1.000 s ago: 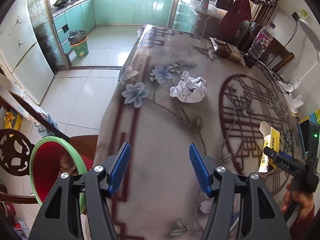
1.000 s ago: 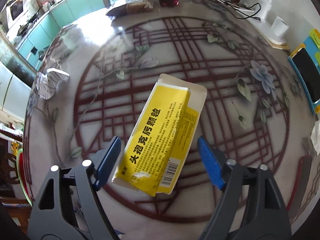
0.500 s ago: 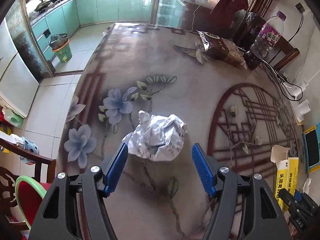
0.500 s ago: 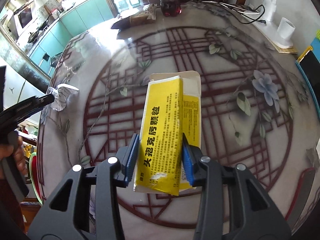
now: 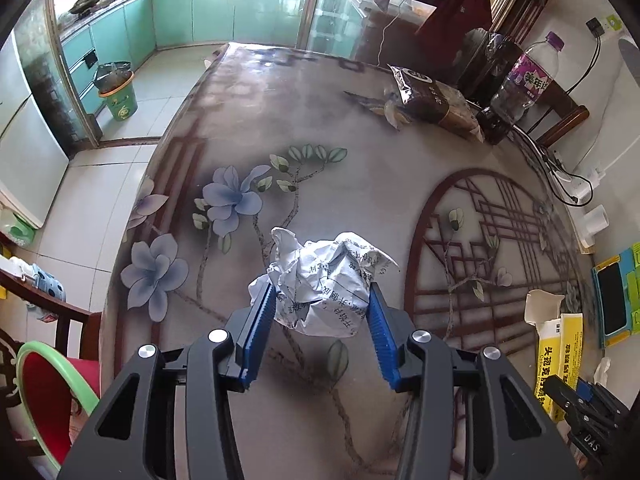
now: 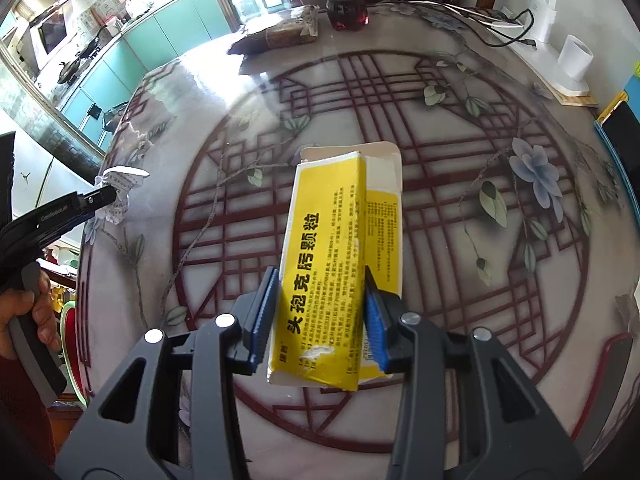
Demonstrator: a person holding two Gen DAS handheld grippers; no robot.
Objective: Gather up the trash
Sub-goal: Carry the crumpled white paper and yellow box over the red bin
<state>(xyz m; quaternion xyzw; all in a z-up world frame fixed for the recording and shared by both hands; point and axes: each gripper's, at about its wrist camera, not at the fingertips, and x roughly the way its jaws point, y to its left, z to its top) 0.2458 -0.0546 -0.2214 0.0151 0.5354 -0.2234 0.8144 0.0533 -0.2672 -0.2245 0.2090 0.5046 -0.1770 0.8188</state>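
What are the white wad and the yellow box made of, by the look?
Crumpled wad: thin printed paper, matte, by its sharp creases and text. Yellow box: light cardboard, slightly glossy print, by its folded white flap and scuffed corner. Likely, not certain.

Both grippers are showing the same build: black plastic arms with triangular cut-outs, round silver screws at the joints, and ribbed blue pads. The left gripper (image 5: pixel 322 306) and right gripper (image 6: pixel 320 312) match; white lettering is showing along the black side. A dark red sleeve (image 6: pixel 16 392) is covering the person's wrist.
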